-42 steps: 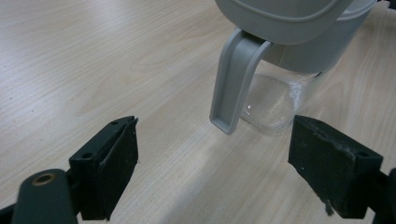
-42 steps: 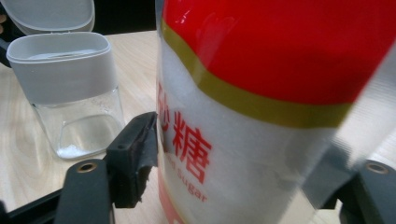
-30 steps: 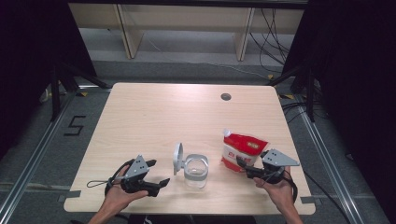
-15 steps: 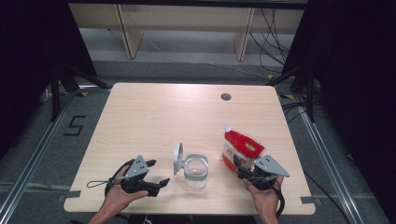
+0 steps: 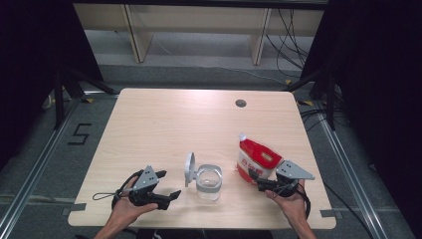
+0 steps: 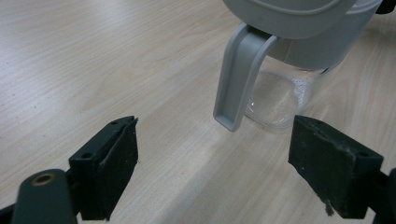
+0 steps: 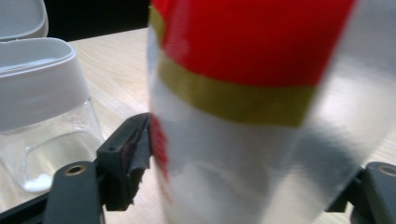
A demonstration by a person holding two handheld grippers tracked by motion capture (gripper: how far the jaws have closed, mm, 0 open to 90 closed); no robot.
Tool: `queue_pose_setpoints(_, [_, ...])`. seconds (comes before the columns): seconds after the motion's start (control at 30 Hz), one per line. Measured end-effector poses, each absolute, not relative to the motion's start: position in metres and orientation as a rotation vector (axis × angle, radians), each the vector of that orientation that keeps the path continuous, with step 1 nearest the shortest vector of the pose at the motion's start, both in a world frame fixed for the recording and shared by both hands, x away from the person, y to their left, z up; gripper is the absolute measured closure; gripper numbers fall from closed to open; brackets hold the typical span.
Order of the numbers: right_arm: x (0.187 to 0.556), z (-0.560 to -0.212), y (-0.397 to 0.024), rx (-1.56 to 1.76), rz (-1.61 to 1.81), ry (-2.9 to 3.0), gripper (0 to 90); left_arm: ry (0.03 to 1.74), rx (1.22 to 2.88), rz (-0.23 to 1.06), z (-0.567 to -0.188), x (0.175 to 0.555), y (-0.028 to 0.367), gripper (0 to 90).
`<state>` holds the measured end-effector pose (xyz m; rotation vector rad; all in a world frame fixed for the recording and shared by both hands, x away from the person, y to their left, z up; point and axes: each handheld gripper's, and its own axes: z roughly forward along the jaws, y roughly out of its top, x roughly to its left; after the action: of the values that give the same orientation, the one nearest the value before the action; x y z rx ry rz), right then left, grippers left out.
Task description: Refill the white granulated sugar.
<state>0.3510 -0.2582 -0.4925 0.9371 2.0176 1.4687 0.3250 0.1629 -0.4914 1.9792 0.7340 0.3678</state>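
A red and white bag (image 5: 256, 158) stands upright on the table, right of a clear glass jar (image 5: 209, 181) whose grey lid (image 5: 189, 168) is flipped open to the left. My right gripper (image 5: 257, 181) sits low at the bag's near side. In the right gripper view the bag (image 7: 243, 116) stands between the jaws, which have just been opening; the left pad (image 7: 133, 154) is at its edge and the other pad is hidden. My left gripper (image 5: 169, 184) lies open left of the jar. In the left gripper view the jar's grey clasp (image 6: 238, 79) hangs ahead of it.
The wooden table (image 5: 174, 129) has a round cable hole (image 5: 241, 103) at the back right. Its front edge runs just below both hands. A little white powder lies in the jar's bottom (image 7: 35, 183). Shelving and cables stand on the floor beyond the table.
My right gripper has shifted left and nearer to the bag's base, and its jaws have spread. The left gripper and the jar have kept still.
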Motion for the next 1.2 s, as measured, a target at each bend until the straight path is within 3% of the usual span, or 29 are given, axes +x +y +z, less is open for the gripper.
queue_pose_setpoints(0.3, [0.356, -0.500, -0.256, 0.842, 1.531, 2.000, 18.9, 0.759, 1.973, 0.352, -0.492, 0.324, 0.162, 15.4])
queue_pose_setpoints(1.2, [0.360, -0.514, -0.255, 0.878, 1.488, 2.014, 30.1, 0.745, 1.995, 0.351, -0.493, 0.324, 0.161, 15.5])
